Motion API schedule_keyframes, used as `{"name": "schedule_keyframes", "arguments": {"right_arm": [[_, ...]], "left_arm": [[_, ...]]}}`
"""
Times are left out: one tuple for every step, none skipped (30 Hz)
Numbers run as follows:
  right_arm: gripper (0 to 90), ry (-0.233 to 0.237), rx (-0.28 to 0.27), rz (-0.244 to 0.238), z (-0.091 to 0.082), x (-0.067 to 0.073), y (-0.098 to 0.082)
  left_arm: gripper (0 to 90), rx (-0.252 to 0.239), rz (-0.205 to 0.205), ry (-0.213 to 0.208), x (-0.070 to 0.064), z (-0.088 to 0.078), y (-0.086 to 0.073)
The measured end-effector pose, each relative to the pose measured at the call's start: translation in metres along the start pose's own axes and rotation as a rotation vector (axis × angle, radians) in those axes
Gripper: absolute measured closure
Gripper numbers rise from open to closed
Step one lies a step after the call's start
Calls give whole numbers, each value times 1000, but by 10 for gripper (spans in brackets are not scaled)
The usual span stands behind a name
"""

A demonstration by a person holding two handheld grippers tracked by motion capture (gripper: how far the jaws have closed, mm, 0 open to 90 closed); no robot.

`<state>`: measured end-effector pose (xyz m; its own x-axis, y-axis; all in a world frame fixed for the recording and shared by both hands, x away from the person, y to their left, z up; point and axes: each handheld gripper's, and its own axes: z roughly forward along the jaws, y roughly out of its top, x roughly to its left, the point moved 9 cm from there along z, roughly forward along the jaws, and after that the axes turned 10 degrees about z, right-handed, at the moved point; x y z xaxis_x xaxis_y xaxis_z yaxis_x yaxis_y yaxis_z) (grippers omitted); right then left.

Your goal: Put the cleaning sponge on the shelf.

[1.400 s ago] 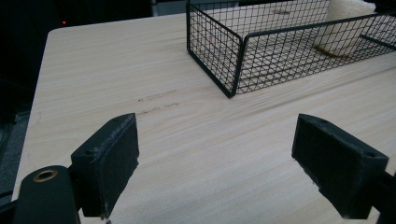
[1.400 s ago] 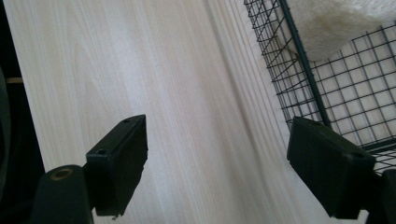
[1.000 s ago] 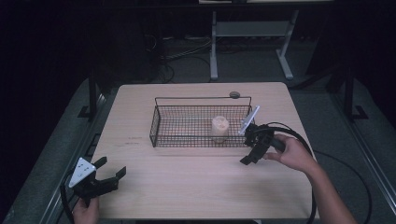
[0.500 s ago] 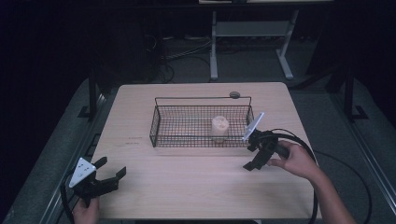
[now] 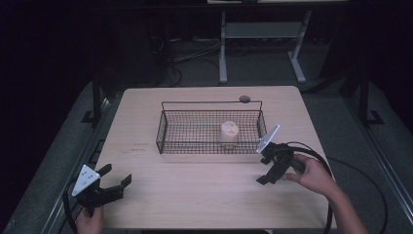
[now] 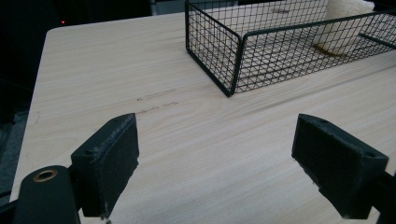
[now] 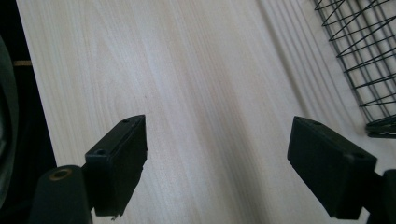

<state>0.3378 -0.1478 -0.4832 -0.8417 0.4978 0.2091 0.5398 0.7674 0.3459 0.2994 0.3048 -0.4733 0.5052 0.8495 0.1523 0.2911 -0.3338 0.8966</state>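
Note:
A black wire basket (image 5: 168,127) stands on the middle of the light wooden table (image 5: 204,195). Inside it, toward its right end, stands a cream cylinder (image 5: 229,132); the left gripper view shows the basket (image 6: 233,56) and the cylinder (image 6: 343,14) at the top right. My left gripper (image 5: 117,181) rests open at the table's front left corner, jaws wide apart over bare wood (image 6: 215,154). My right gripper (image 5: 267,171) is open just off the basket's front right corner, pointing down at the table, with nothing between its jaws (image 7: 215,168). A basket corner (image 7: 369,70) edges that view.
A small dark round object (image 5: 244,99) lies on the table behind the basket's back rim. A metal stand (image 5: 258,34) rises beyond the table's far edge. Cables trail on the dark floor around the table.
My right gripper has drawn back from the basket's right end toward the front of the table and lowered. The left gripper has stayed put.

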Motion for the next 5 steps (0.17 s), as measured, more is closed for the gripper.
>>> {"name": "schedule_keyframes", "arguments": {"right_arm": [[193,1,-1,2,1,1,-1],[192,0,-5,-1,2,1,-2],[190,-1,-4,2,2,1,-3],[190,2,-8,0,3,2,-3],[190,0,-11,-1,3,3,-4]], "left_arm": [[141,0,0,-1,0,0,0],[141,-1,0,-1,0,0,0],[141,0,1,-3,0,1,0],[141,1,3,-2,0,1,0],[141,2,4,-2,0,1,0]]}}
